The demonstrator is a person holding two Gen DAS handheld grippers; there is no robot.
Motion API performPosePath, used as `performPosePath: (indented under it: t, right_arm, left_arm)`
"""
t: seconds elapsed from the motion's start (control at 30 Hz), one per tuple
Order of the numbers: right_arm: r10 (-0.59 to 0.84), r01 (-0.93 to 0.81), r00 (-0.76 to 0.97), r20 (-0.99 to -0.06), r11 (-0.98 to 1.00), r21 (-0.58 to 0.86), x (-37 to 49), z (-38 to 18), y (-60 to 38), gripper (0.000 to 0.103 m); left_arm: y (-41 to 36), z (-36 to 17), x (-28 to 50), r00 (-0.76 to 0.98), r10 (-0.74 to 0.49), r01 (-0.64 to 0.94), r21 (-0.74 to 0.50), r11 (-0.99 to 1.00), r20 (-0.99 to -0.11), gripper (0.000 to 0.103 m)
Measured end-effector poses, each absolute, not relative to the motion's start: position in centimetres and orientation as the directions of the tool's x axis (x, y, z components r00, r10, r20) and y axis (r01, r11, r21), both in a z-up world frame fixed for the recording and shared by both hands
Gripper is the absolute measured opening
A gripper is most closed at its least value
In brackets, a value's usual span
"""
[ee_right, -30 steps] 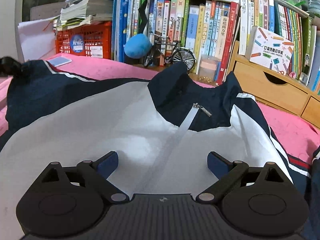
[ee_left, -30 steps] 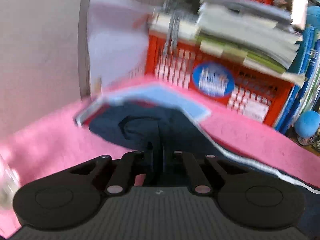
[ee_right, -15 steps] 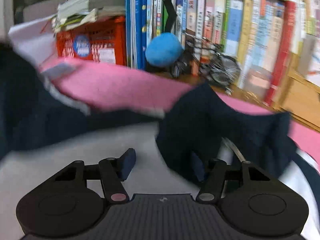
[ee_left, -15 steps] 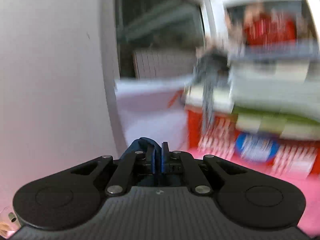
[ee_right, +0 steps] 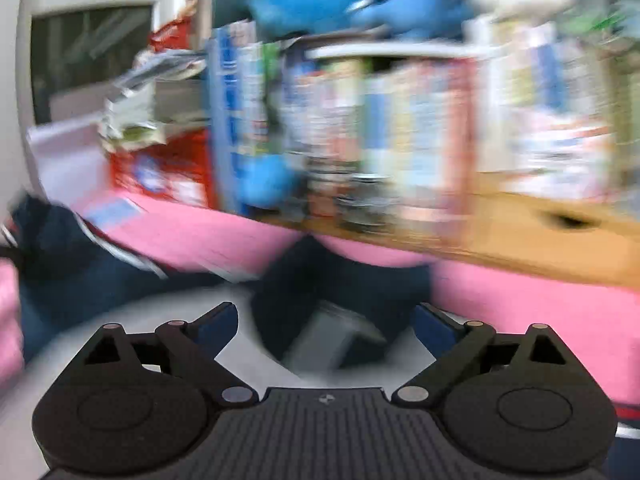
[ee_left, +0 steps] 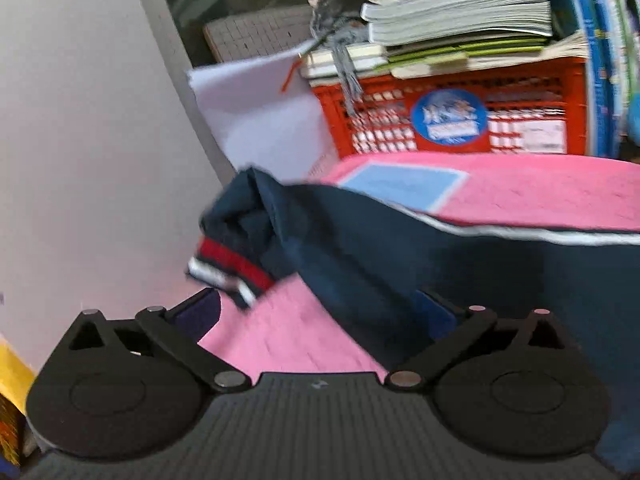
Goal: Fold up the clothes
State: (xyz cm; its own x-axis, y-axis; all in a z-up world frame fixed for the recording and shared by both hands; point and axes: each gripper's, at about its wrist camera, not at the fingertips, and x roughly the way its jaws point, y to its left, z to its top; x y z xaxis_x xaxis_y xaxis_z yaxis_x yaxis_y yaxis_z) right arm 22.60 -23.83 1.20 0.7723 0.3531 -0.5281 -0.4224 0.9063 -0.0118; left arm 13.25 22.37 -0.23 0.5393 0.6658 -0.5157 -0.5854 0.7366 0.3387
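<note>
A navy and white jacket lies on the pink cover (ee_left: 540,196). Its navy sleeve (ee_left: 320,232), with a red and white striped cuff (ee_left: 228,266), lies crumpled near the wall, just ahead of my left gripper (ee_left: 318,312). That gripper's jaws are opening wide and the pads press on nothing, though sleeve cloth brushes the right finger. The right wrist view is blurred. My right gripper (ee_right: 326,320) is also opening, with the jacket's navy collar (ee_right: 340,280) loose between its fingers. The white body (ee_right: 100,332) spreads to the lower left.
A red crate (ee_left: 460,120) under stacked books (ee_left: 456,12) stands behind the cover, beside a white sheet (ee_left: 260,116) and the wall (ee_left: 80,140). A light-blue card (ee_left: 404,184) lies on the cover. The bookshelf (ee_right: 400,132), blue plush (ee_right: 264,182) and wooden drawers (ee_right: 540,232) line the back.
My left gripper, shut on the sleeve end before, has opened and the sleeve has dropped onto the cover. My right gripper narrowed around the collar, then opened again, and its view swung upward.
</note>
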Motion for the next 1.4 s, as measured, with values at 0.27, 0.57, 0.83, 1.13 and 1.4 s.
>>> performPosePath:
  t: [0.27,0.57,0.83,1.13,1.4]
  right_arm:
    - [-0.302,0.239,0.691,-0.657,0.953,-0.187,19.3,-0.5,-47.2,0.090]
    - [-0.211,0.179,0.870,-0.446,0.977,-0.114,16.4,3.0,-50.1,0.103]
    - [-0.463,0.370,0.696,-0.549,0.886,-0.278,25.2,0.9,-52.8,0.029]
    - [-0.678,0.532,0.722,-0.133,0.668,-0.521,16.2,5.7,-54.7,0.103]
    - [-0.050,-0.034,0.933,-0.355,0.974,-0.226,15.0,6.0,-47.5,0.103]
  left_arm:
    - [18.7,-1.6,12.9,0.496,0.679,-0.532,0.429,0.730,-0.540,0.103]
    - [13.9,1.4,11.9,0.564,0.667,-0.503,0.439,0.745,-0.486,0.103]
    - [8.3,2.6,12.5,0.672,0.577,-0.378,0.456,0.806,-0.464,0.103]
    - [4.9,1.7,16.3,0.761,0.452,-0.249,0.434,0.866,-0.465,0.103]
    - [2.7,2.3,17.5,0.860,0.048,0.093,0.249,0.964,-0.508,0.103]
